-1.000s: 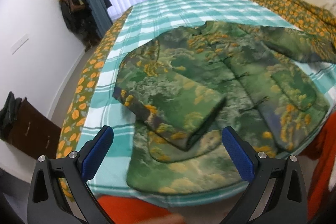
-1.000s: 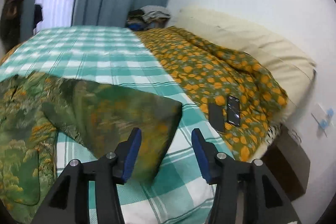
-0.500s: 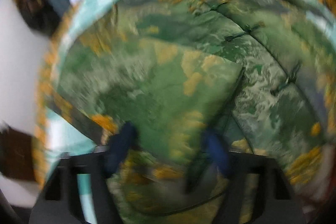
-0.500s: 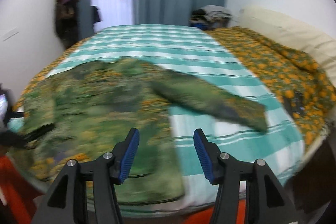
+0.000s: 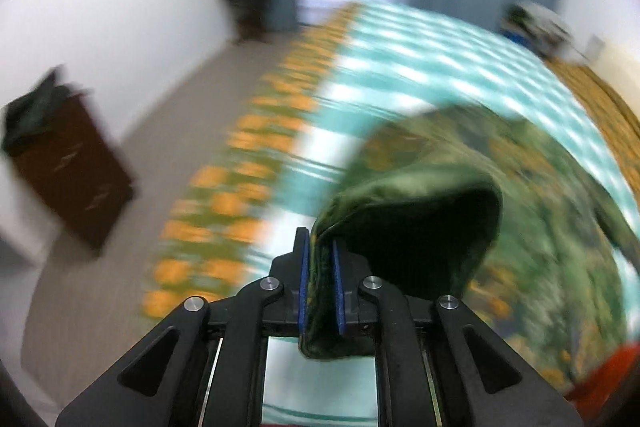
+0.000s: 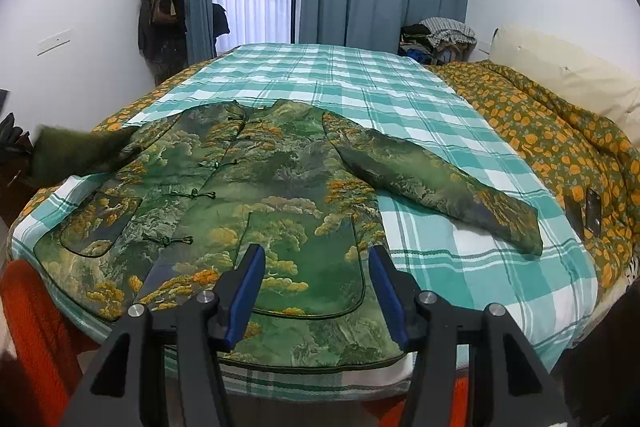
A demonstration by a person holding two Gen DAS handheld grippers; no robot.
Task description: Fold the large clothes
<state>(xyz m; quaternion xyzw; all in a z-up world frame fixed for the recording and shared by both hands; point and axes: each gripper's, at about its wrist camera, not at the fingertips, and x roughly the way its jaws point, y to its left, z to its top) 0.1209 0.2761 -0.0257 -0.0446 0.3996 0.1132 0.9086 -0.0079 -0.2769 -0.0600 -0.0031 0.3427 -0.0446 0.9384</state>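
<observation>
Bed (image 6: 440, 155) with a checked cover carries the green jacket (image 6: 256, 187), spread flat, one sleeve (image 6: 436, 187) stretched sideways. Right tongs (image 6: 316, 291) hover wide apart above its hem. Left tongs (image 5: 320, 287) pinch the other cuff (image 5: 400, 227), lifted.

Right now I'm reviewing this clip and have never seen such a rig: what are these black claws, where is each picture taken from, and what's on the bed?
No robot here: a person holds a two-finger gripper in each hand, each carrying a fisheye camera looking along its fingers. The left wrist view is blurred; the left gripper is shut on the sleeve of a green patterned jacket. The right wrist view is sharp; the right gripper is open and holds nothing, above the jacket's hem. The jacket lies front up on a teal checked sheet, its other sleeve spread sideways. An orange-flowered quilt lies beside it.
</observation>
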